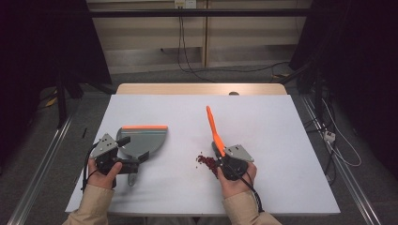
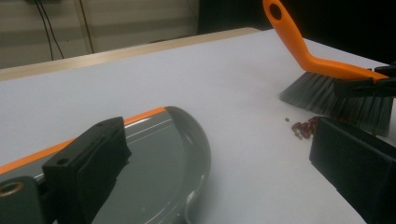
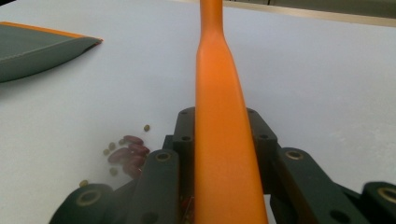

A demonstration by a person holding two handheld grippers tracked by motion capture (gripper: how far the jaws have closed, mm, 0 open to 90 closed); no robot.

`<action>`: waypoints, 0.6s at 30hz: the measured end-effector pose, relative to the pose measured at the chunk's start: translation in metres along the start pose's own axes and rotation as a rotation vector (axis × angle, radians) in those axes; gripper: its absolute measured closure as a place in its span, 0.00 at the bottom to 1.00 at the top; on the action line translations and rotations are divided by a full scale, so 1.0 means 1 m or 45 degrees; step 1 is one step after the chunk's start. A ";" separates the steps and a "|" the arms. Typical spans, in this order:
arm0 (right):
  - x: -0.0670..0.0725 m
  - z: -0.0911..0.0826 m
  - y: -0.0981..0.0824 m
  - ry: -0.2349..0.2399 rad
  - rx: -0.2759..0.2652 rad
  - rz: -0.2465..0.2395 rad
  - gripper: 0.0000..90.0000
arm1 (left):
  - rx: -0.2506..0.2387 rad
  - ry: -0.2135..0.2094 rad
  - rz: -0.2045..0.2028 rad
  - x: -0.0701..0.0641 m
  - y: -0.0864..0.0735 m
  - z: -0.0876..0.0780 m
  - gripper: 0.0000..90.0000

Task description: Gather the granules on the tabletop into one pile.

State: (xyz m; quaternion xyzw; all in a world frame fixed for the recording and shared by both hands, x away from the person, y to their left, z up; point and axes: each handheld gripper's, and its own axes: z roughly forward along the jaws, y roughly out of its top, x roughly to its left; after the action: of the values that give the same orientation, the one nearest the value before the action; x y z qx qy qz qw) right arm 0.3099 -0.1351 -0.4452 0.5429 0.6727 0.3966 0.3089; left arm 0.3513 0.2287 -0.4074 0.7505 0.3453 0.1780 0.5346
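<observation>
Sweeping step; right gripper is clamped on the orange brush, handle angled up and away across the tabletop, bristles down at the pile of red beans just to the left of that hand; a few small greenish seeds lie loose around the reds. Left gripper holds the grey dustpan by its handle end as seen from the high view; its own view shows one jaw over the pan and the other off to the side, so jaws look fairly wide around it, grip contact itself hard to confirm; pan lies flat, orange lip facing away, well apart from the beans.

To do it well, in my judgement: bring the pan lip down flush and turned toward the pile, close beside it; keep bristles low and stroke short toward the pan so round beans don't roll off; catch the stray seeds too; hold the pan steady against the push.
</observation>
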 end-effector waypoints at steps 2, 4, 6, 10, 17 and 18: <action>0.002 0.002 0.000 -0.003 -0.010 0.000 0.80 | -0.003 0.000 -0.002 0.000 0.000 0.000 0.05; 0.003 0.004 0.001 0.004 -0.017 0.007 0.80 | -0.002 0.000 -0.002 0.000 0.000 0.000 0.05; 0.005 0.006 0.002 0.009 -0.020 0.005 0.80 | 0.001 0.000 0.000 0.000 0.000 0.000 0.05; 0.006 0.009 0.002 0.028 -0.033 0.013 0.80 | 0.001 -0.003 0.000 0.000 0.000 0.000 0.05; 0.007 0.012 0.004 0.060 -0.043 0.005 0.80 | 0.006 -0.002 0.005 0.000 0.000 0.000 0.05; 0.005 0.013 0.005 0.083 -0.049 0.017 0.80 | 0.006 -0.002 0.001 0.000 0.000 0.001 0.05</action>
State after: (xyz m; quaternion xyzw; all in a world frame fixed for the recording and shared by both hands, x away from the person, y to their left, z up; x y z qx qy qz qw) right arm 0.3219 -0.1271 -0.4471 0.5283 0.6710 0.4290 0.2945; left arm 0.3516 0.2286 -0.4080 0.7521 0.3451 0.1768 0.5329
